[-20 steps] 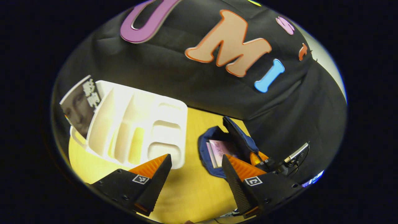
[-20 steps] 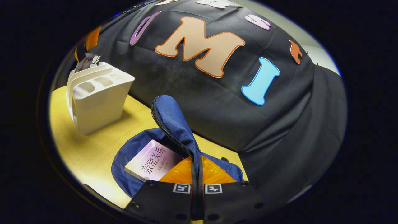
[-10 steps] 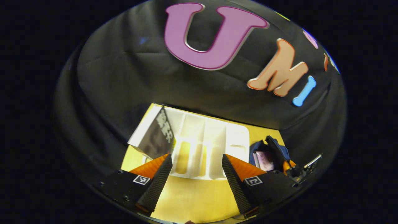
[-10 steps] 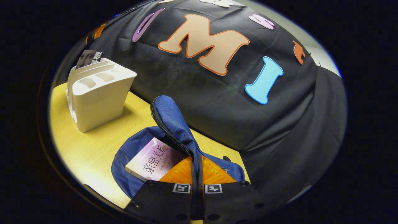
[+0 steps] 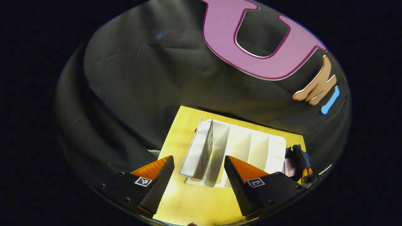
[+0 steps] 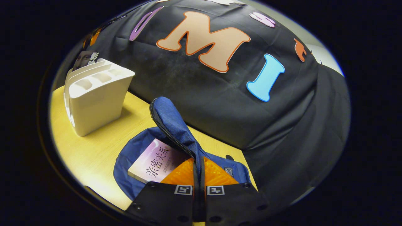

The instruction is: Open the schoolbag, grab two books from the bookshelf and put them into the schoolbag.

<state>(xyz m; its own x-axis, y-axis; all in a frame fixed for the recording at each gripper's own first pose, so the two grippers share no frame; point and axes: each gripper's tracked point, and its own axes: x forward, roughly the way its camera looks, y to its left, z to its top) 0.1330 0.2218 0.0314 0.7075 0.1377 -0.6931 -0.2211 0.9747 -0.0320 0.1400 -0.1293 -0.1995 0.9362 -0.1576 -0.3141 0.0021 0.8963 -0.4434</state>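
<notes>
left gripper (image 5: 198, 171): mine, fingers spread wide, nothing between them; I'm hanging above the bookshelf, looking down at its near end.
bookshelf (image 5: 251, 147): white divided rack standing on the yellow table (image 5: 188, 201); in the right gripper view it sits well left of the schoolbag (image 6: 94, 100).
book in shelf (image 5: 201, 150): upright in the end slot of the bookshelf, top edge toward me, in line with the gap between my left fingers, not touched. In the right gripper view its dark cover pokes up behind the bookshelf (image 6: 84, 59).
right gripper (image 6: 198, 175): fingers closed tight on the schoolbag flap, pinching its zipper edge.
schoolbag flap (image 6: 172, 122): blue, pulled up and standing above the bag mouth.
schoolbag (image 6: 132, 150): open, on the table right of the bookshelf; from the left gripper view I see it just past the bookshelf's far end (image 5: 298, 157).
pink book (image 6: 150, 161): lying inside the schoolbag mouth, beside the right gripper.
</notes>
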